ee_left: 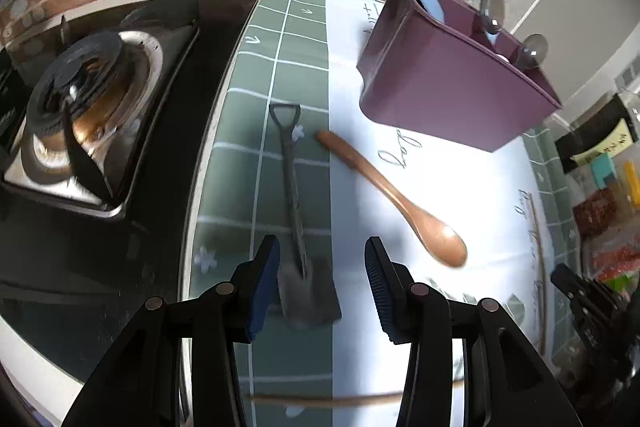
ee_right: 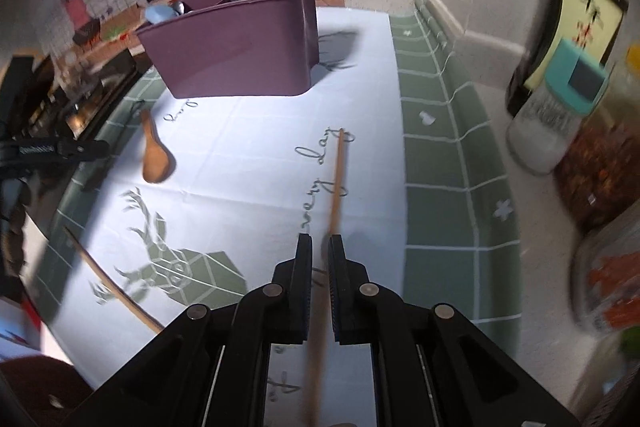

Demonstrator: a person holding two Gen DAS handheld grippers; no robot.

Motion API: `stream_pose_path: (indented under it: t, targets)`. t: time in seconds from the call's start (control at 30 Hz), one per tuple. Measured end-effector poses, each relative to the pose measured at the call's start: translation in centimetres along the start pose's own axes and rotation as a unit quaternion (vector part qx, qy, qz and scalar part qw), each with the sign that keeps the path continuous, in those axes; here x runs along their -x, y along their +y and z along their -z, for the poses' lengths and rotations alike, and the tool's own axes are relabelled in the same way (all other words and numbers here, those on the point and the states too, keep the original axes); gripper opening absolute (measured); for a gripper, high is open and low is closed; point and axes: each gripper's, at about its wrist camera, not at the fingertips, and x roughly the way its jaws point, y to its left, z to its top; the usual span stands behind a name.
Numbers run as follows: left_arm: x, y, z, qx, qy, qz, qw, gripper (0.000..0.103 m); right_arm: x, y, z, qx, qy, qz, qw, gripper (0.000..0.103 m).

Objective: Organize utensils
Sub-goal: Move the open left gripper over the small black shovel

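Chopstick (ee_right: 335, 183) sits between the right gripper (ee_right: 320, 247) fingers, jaws nearly closed around the thin wooden stick, which runs forward past the tips over the white cloth (ee_right: 248, 155) and back under the gripper body; looks gripped, though blur makes actual contact hard to confirm. Judging by the task, a mid-shaft hold would let the stick be lifted and dropped upright into the purple utensil holder (ee_right: 240, 51), which stands at the far side of the cloth and already carries a light blue spoon (ee_right: 158, 13) and two rounded metal utensil heads. Left gripper (ee_left: 322, 275) is wide open and holds nothing; it hangs over the bowl end of a dark shovel-shaped spoon (ee_left: 294, 195), whose blade lies between the blue pads (ee_left: 264, 279), so probably lined up for a pick. That spoon is black-grey, with a looped D-handle pointing away, and lies flat on the green checked border of the cloth. Just beside it, a brown wooden spoon (ee_left: 396, 199) lies diagonally, handle toward the holder, bowl nearer the camera, smooth and matte. A second chopstick (ee_right: 112, 283) lies loose on the cloth at the near left in the right view. Gas stove (ee_left: 80, 99) sits left of the cloth on the tabletop; jars and packets crowd the right edge.
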Motion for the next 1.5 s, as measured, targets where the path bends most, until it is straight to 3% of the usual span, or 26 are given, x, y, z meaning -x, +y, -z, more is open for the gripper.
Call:
stream_pose_path:
  t: [0.1,0.17,0.23,0.3,0.5,0.67,0.73,0.93,1.07,1.13,1.5]
  targets:
    - [1.4,-0.1,2.0,-0.002,-0.024,0.003,0.9997,0.046,0.1,-0.3,0.2,0.004,-0.003,0.011,1.000,0.012]
    - [2.2,-0.9,3.7,-0.020,-0.054,-0.017,0.9982,0.049,0.1,-0.8,0.3,-0.008,-0.001,0.006,1.000,0.012]
    - [2.4,-1.8,4.9,-0.051,-0.084,-0.042,0.9943,0.066,0.0,-1.2,0.2,-0.018,0.000,0.004,1.000,0.012]
    - [2.2,-2.7,5.6,-0.073,-0.100,-0.066,0.9901,0.068,0.0,-1.2,0.0,-0.017,0.002,0.006,1.000,0.012]
    - [1.3,-2.1,5.3,-0.027,-0.112,-0.073,0.9907,0.068,0.1,-0.5,-0.4,-0.006,-0.001,0.013,1.000,0.012]
    - [0.3,-1.9,5.1,-0.024,-0.094,-0.083,0.9918,0.068,0.0,-0.2,-0.6,-0.007,-0.003,0.019,1.000,0.012]
    - [0.3,-1.9,5.3,-0.023,-0.101,-0.094,0.9901,0.066,0.0,-0.2,-0.6,-0.010,-0.004,0.019,1.000,0.012]
    - [-0.2,-1.6,5.3,-0.016,-0.100,-0.105,0.9893,0.044,-0.1,-0.5,-0.6,-0.016,-0.001,0.019,1.000,0.012]
    - [-0.5,-2.1,5.3,-0.029,-0.095,-0.114,0.9885,0.041,-0.2,-0.5,-0.6,-0.018,0.000,0.019,1.000,0.012]
    - [-0.6,-2.2,5.2,-0.033,-0.097,-0.113,0.9883,0.033,-0.3,-0.6,-0.6,-0.020,0.000,0.020,1.000,0.012]
    - [6.4,-2.7,3.2,-0.048,-0.179,-0.079,0.9796,0.032,-2.5,-1.2,-2.6,-0.047,0.019,-0.024,0.998,0.014]
